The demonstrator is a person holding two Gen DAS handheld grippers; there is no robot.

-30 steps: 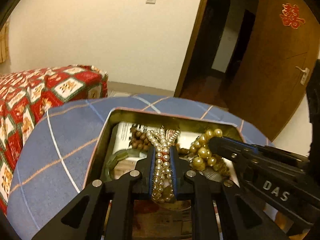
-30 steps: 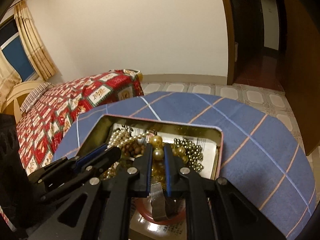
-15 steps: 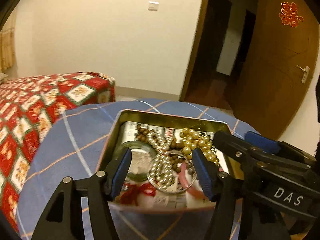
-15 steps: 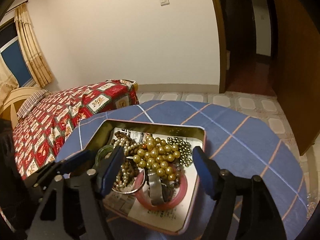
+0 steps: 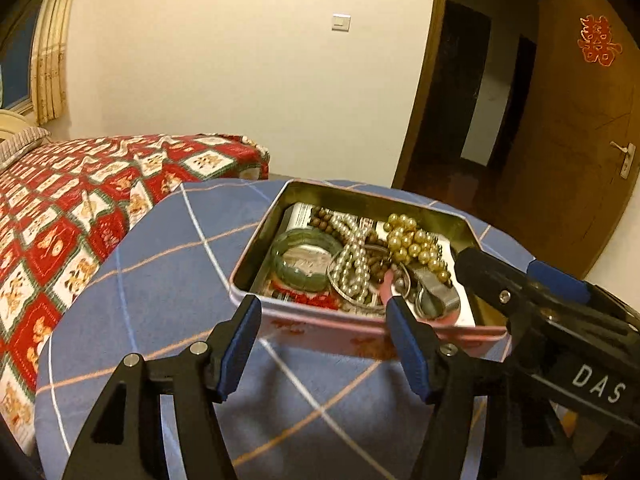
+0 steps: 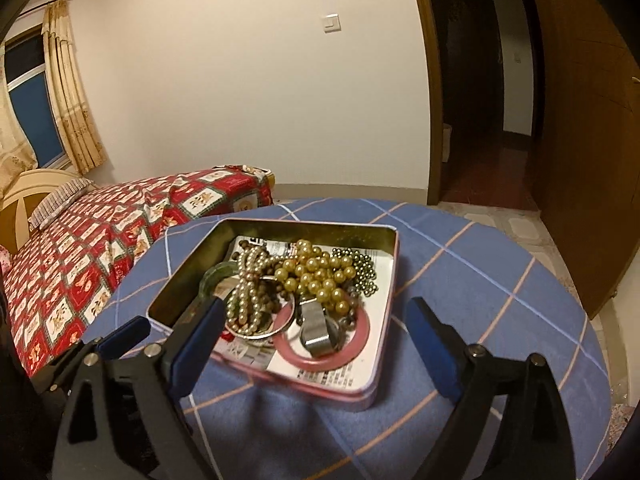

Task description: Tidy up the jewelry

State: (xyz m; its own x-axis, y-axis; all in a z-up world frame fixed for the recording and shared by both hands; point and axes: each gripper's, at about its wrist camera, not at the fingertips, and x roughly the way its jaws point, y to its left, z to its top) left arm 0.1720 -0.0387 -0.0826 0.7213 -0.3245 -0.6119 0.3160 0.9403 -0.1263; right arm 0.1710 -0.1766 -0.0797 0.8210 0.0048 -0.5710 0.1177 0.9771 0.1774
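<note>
A shallow pink tin (image 5: 360, 326) holding a tangle of jewelry is seen on the blue checked counter (image 5: 160, 280), dead ahead at twelve o'clock from both grippers. The left gripper (image 5: 322, 344) is held open and empty just short of the tin's near wall; the right gripper (image 6: 316, 340) is opening wider, nothing between its jaws, with the tin's near edge framed in the gap. The tin's long axis is seen to run roughly nine to three across both views. Neither hand can be judged clearly nearer. Inside, gold pearls (image 6: 316, 276), a pale bead strand (image 6: 246, 280), a green bangle (image 5: 306, 256), a pink bangle (image 6: 320, 350) and small dark beads (image 6: 360, 270) are piled over printed paper.
</note>
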